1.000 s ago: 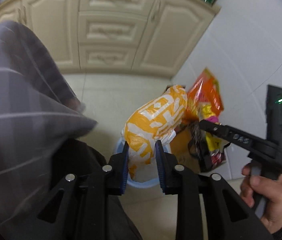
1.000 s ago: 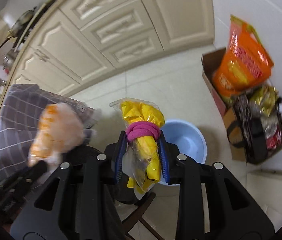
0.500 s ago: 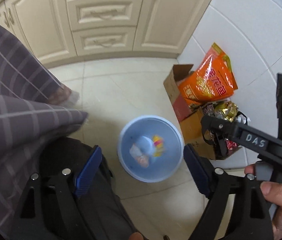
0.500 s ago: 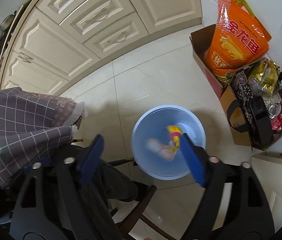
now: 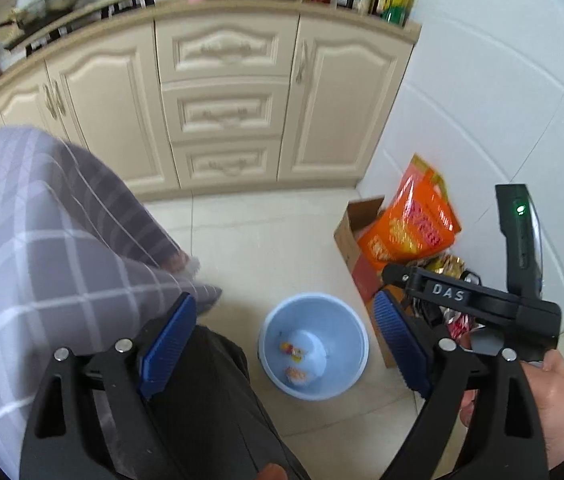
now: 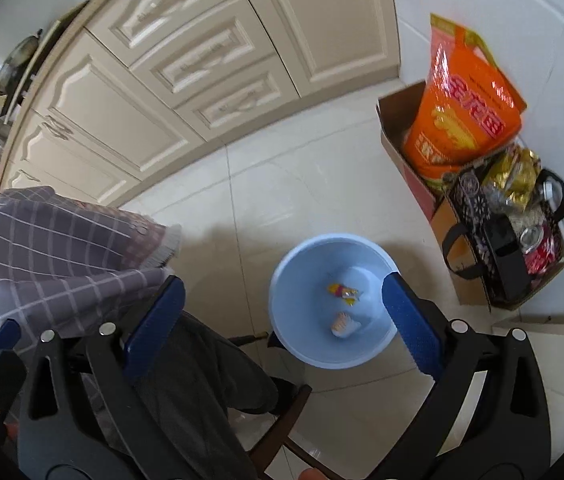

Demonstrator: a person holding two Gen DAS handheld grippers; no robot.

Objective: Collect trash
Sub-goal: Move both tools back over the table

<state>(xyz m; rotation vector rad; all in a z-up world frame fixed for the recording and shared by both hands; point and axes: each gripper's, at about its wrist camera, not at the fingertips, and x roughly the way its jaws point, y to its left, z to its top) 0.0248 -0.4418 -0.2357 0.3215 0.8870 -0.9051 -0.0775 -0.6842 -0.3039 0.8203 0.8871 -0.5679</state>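
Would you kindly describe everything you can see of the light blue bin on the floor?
The bin is a round, light blue tub that looks like plastic, standing upright and open-topped on the pale tiled floor. It has a smooth rim and sloping walls. Two small pieces of trash lie at its bottom: a yellow wrapper and a whitish-orange wrapper. A cardboard box stands nearby, apart from it. Nothing visibly grips it.

A second ago the left tool [image 5: 282, 344] pinched an orange-and-white bag and the right tool [image 6: 282, 320] a yellow packet. Both tools' jaws have just been opening and now stand wide with nothing between them. The bag [image 6: 344, 325] and the packet [image 6: 344, 293] now lie in the blue bin [image 6: 282, 280].
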